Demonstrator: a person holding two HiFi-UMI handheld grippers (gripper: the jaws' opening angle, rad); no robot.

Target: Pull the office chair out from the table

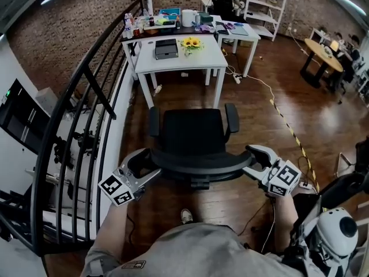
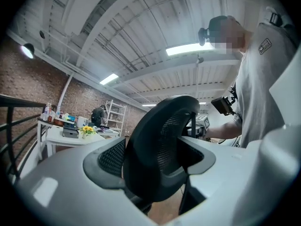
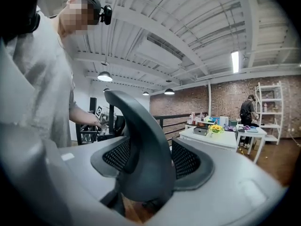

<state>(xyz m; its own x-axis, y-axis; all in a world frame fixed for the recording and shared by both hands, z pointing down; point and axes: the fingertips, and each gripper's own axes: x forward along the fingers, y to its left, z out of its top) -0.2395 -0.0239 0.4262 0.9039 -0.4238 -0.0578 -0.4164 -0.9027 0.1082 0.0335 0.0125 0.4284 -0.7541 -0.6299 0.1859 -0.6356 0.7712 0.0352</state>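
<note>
Grey shirt of the person is filling the head view at 6 o'clock. Just past it, the office chair is standing on the wood floor at centre frame, facing 12 o'clock toward the white worktop. Its seat is lying clear of the worktop's front edge, near the legs.

Left gripper is sitting at the 8 o'clock end of the backrest rim, and right gripper at the 4 o'clock end.

Left gripper view: fingers are standing wide, with the backrest edge lying between them and a gap showing beside it, so they are not clamping.

Right gripper view: fingers are standing apart too, straddling the backrest edge, with the pads not pressing on it.

Containers:
- Black box is sitting on the white worktop at 11 o'clock; its contents are not showing.
- Sunflowers are standing near it at 1 o'clock; their holder is too small to tell.
- Cluttered worktop behind is carrying bottles, a blue tray and a white roll. What is lying in the tray cannot be told.

Black railing is running along 9 o'clock.
</note>
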